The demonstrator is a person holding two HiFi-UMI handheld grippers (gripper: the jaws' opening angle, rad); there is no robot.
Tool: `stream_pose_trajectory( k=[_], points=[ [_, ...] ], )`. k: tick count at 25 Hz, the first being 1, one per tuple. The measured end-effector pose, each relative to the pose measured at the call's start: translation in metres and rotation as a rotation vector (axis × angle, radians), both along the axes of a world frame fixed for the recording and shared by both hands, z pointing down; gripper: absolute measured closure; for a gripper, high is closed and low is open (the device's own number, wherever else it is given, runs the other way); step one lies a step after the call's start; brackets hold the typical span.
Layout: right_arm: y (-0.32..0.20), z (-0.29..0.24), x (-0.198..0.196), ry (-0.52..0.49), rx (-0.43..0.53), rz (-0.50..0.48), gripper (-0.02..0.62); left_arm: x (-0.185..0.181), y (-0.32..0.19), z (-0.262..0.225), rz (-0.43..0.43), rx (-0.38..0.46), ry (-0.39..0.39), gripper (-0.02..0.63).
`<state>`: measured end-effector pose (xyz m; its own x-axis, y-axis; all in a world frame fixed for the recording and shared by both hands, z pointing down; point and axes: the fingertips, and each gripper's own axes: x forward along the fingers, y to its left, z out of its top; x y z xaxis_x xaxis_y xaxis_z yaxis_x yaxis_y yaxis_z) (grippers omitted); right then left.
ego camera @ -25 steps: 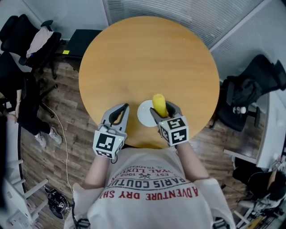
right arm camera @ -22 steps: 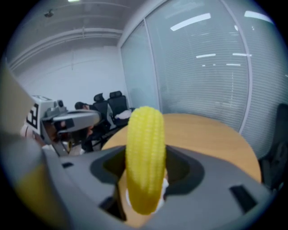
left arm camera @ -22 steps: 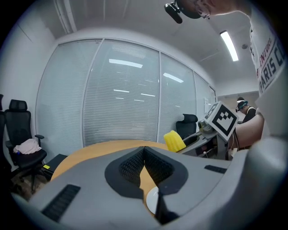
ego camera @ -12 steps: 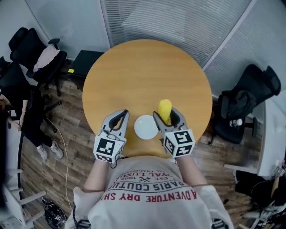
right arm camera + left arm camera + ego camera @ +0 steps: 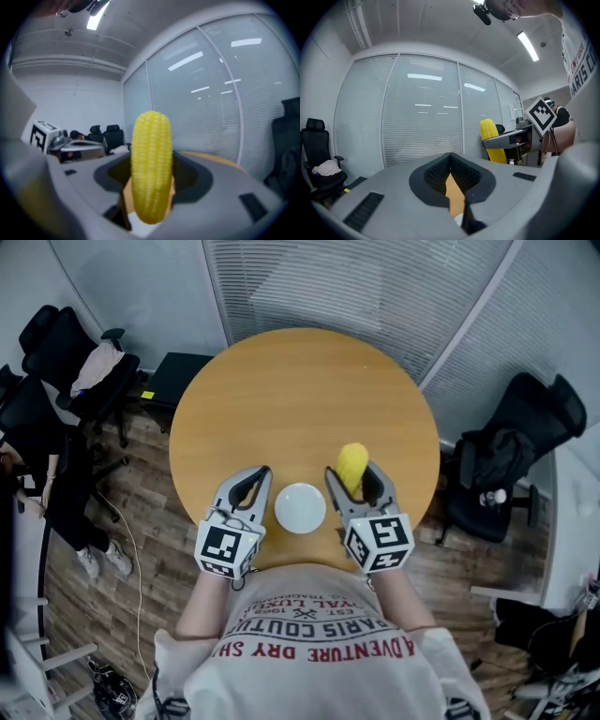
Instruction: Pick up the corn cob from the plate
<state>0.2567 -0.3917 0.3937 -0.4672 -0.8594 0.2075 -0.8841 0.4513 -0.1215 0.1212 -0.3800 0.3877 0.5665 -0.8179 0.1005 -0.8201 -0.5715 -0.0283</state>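
Observation:
The yellow corn cob (image 5: pixel 352 466) stands upright between the jaws of my right gripper (image 5: pixel 357 484), which is shut on it, lifted off and to the right of the small white plate (image 5: pixel 300 507). The plate lies bare near the front edge of the round wooden table (image 5: pixel 291 399). In the right gripper view the corn cob (image 5: pixel 151 171) fills the middle, held between the grey jaws. My left gripper (image 5: pixel 246 487) hovers just left of the plate, its jaws closed with nothing between them. The left gripper view shows the corn cob (image 5: pixel 493 140) and the right gripper off to the right.
Black office chairs stand at the left (image 5: pixel 70 362) and at the right (image 5: pixel 511 451) of the table. Blinds on glass walls run behind it. A dark box (image 5: pixel 173 371) sits on the floor by the table's back left.
My right gripper has carried the corn cob up off the plate and a little to the right. The plate now lies bare. The left gripper has stayed beside the plate.

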Motion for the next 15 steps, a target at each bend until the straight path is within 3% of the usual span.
stream_pose_trajectory(
  k=[15],
  points=[
    [-0.0058,-0.001,0.0039,0.012,0.011,-0.015,0.325,0.0007,-0.0042,-0.0071,-0.032,0.003,0.014,0.571]
  ],
)
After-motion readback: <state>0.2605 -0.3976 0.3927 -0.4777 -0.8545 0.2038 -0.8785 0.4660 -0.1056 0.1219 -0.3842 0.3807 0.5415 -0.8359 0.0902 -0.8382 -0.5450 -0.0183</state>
